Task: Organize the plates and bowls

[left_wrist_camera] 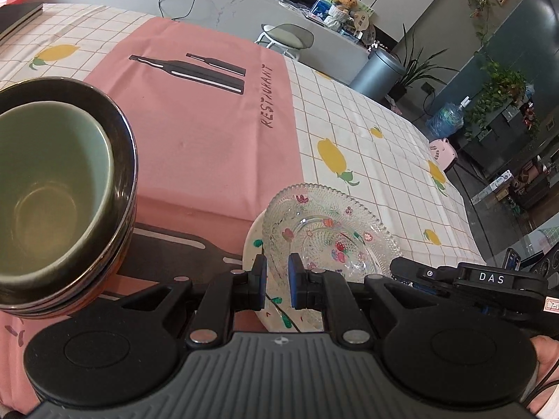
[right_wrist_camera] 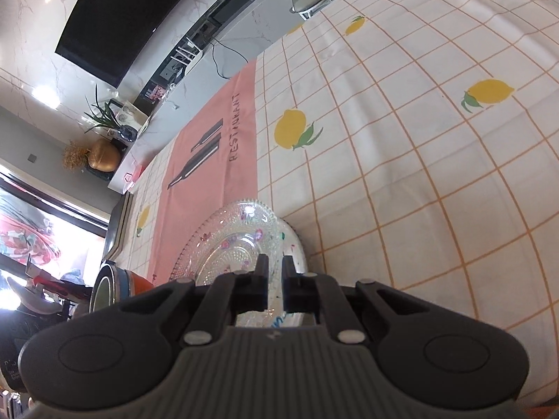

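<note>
Grippers (left_wrist_camera: 277, 281) (right_wrist_camera: 275, 281) angled downward, gripping glass plate (left_wrist_camera: 332, 230)

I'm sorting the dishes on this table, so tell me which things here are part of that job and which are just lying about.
Part of the job:
- glass plate, resting on a white painted plate
- green bowl nested in the dark bowls
- left gripper and right gripper, both at the plates' edge

Just lying about:
- pink placemat
- lemon tablecloth
- grey bin
- teddy bear
</note>
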The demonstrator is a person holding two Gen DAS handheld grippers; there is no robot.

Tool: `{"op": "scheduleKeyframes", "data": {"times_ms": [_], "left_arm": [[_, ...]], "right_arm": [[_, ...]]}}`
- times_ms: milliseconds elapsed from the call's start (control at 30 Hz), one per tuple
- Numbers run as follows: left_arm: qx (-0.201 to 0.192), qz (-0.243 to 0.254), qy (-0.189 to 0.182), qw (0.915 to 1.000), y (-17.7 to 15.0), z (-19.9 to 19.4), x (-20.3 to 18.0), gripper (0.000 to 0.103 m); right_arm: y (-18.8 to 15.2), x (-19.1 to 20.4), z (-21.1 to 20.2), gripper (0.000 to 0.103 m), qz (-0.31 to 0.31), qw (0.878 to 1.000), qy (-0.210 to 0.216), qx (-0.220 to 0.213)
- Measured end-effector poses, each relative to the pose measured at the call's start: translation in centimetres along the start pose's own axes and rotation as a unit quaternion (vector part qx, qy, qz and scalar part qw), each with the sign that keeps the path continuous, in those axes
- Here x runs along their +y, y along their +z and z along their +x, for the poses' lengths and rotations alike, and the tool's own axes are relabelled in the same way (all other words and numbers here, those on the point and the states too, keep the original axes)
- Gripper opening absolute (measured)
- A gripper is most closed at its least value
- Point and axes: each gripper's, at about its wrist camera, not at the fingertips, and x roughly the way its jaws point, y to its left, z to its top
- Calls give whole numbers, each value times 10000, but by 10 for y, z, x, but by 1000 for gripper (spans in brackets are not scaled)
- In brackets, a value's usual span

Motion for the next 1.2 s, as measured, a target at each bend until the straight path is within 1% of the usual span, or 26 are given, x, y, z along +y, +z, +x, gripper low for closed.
{"op": "scheduleKeyframes", "data": {"times_ms": [133, 267, 367, 633, 700, 800, 900, 1033, 1200], "left_arm": [[-97, 58, -36, 9999, -5, 2, 1, 14], [-81, 76, -62, 9999, -12, 4, 3, 14], [-87, 58, -44, 9999, -15, 4, 6, 14], [-112, 283, 182, 9994, -18, 3, -2, 15], [-27, 290, 231, 9993, -19, 4, -2, 16], [64, 288, 248, 9993, -19, 6, -1, 16], [43, 370, 309, 9988, -19, 6, -3, 17], [37, 378, 299, 9988, -20, 6, -3, 17], [22, 472, 329, 9983, -20, 5, -5, 17]], "right_arm": [[-3, 3, 5, 6, -117, 9998, -128, 14], [-4, 2, 4, 6, -149, 9997, -177, -37], [-7, 7, 6, 6, -326, 9990, -294, -18], [-10, 15, 11, 7, -669, 9965, -504, 19], [-11, 18, 12, 7, -767, 9955, -552, 23], [-13, 22, 12, 7, -909, 9938, -637, 13], [-14, 24, 13, 7, -993, 9926, -696, -15], [-16, 29, 15, 8, -1182, 9897, -809, -53], [-16, 29, 15, 7, -1208, 9890, -851, -88]]}}
